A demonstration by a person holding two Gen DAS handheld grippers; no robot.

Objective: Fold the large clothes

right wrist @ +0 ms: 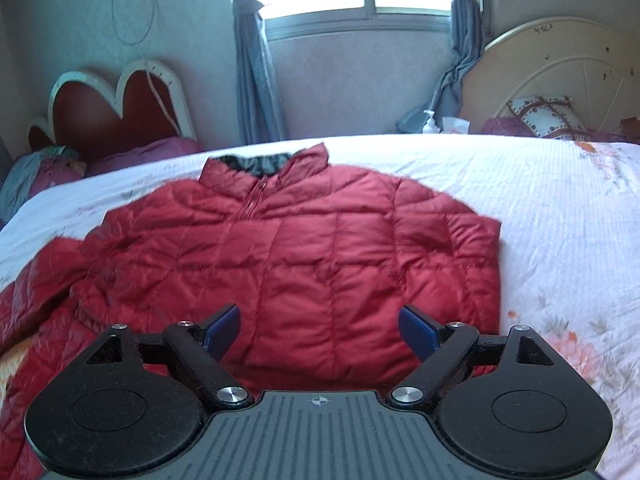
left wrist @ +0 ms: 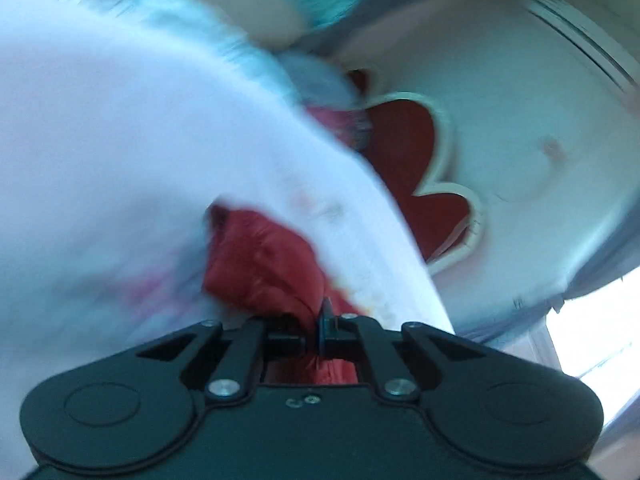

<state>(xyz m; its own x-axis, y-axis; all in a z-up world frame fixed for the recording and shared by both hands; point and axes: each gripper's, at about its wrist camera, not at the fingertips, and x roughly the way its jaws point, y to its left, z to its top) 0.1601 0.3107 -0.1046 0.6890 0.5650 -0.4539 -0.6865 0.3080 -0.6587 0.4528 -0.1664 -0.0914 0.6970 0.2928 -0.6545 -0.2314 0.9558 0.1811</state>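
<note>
A red quilted jacket [right wrist: 304, 256] lies front up on the white floral bed sheet [right wrist: 560, 220], collar at the far side, its right sleeve folded in and its left sleeve [right wrist: 36, 280] trailing off to the left. My right gripper [right wrist: 320, 320] is open and empty, hovering just above the jacket's near hem. In the blurred left wrist view my left gripper [left wrist: 316, 332] is shut on a bunch of the red jacket fabric [left wrist: 260, 264], with the white sheet [left wrist: 100, 160] behind it.
A red heart-shaped headboard [right wrist: 116, 108] [left wrist: 412, 168] stands at the far left with bundled clothes [right wrist: 36, 172] below it. A window with blue curtains [right wrist: 252, 60] is behind the bed. A cream headboard [right wrist: 560, 64] and a patterned pillow [right wrist: 544, 114] sit at the far right.
</note>
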